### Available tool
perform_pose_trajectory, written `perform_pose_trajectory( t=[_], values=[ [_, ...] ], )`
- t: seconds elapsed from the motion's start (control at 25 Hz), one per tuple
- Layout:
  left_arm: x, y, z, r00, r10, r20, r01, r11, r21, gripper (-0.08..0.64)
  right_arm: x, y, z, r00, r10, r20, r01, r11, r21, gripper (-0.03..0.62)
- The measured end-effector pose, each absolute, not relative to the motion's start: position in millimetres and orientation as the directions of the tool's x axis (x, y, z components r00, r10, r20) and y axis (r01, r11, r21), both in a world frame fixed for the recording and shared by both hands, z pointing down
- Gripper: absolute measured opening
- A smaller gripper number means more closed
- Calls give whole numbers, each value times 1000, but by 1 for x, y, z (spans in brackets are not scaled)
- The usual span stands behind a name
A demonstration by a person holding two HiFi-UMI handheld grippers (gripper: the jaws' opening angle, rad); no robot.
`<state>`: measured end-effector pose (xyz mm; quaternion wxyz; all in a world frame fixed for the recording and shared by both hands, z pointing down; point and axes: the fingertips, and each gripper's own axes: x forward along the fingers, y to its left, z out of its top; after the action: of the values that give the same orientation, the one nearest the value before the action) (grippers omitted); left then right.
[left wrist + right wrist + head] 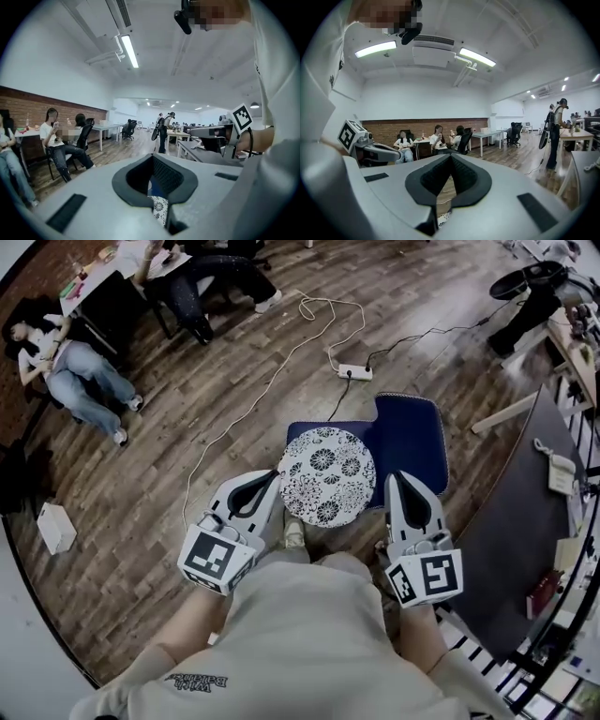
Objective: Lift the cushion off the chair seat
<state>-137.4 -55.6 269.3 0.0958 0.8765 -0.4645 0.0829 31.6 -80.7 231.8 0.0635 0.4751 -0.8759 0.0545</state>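
Left fingers: the left gripper [269,482] has its dark padded fingers [174,180] clenched on a fold of flower-printed fabric, which shows in the slit between them.
Right fingers: the right gripper [398,482] has its dark padded fingers [423,183] clenched too. A sliver of the same printed fabric shows low in the slit.
Cushion: the round cushion with a white cover printed in dark flowers [326,474] is gripped by its left and right rims, one gripper on each side. Its flat face is up, and it is held in front of the person's body.
Place of the cushion: in the head view it covers the front left corner of the seat and reaches past the seat's front edge.
Chair seat: the dark blue padded chair seat [412,442] lies bare behind and to the right of the cushion.
Floor: the wood-plank floor [187,437] carries a white power strip [355,372] just beyond the seat. A long white cable [253,401] runs across the planks, and a small white box [56,526] sits near the left edge.
Room: seated people [80,367] are at the far left corner, and a dark bench [511,521] runs along the right side.
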Motion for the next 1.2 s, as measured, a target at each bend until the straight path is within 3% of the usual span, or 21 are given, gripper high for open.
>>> perform_pose_trajectory(
  t=[0.52, 0.72, 1.08, 1.2],
  values=[
    [-143, -94, 273, 548, -797, 253, -836, -535, 123, 5, 30, -121, 248, -574, -790, 215, -812, 582, -31, 3],
    [-132, -104, 270, 571, -783, 246, -820, -529, 220, 5, 38, -132, 254, -604, -767, 215, -792, 607, -61, 3],
    [-125, -139, 277, 527, -801, 284, -844, -533, 62, 5, 54, -163, 282, -606, -758, 241, -789, 611, -64, 3],
    [-129, -162, 292, 510, -808, 297, -856, -510, 82, 6, 58, -189, 299, -582, -777, 241, -807, 587, -57, 3]
  ],
)
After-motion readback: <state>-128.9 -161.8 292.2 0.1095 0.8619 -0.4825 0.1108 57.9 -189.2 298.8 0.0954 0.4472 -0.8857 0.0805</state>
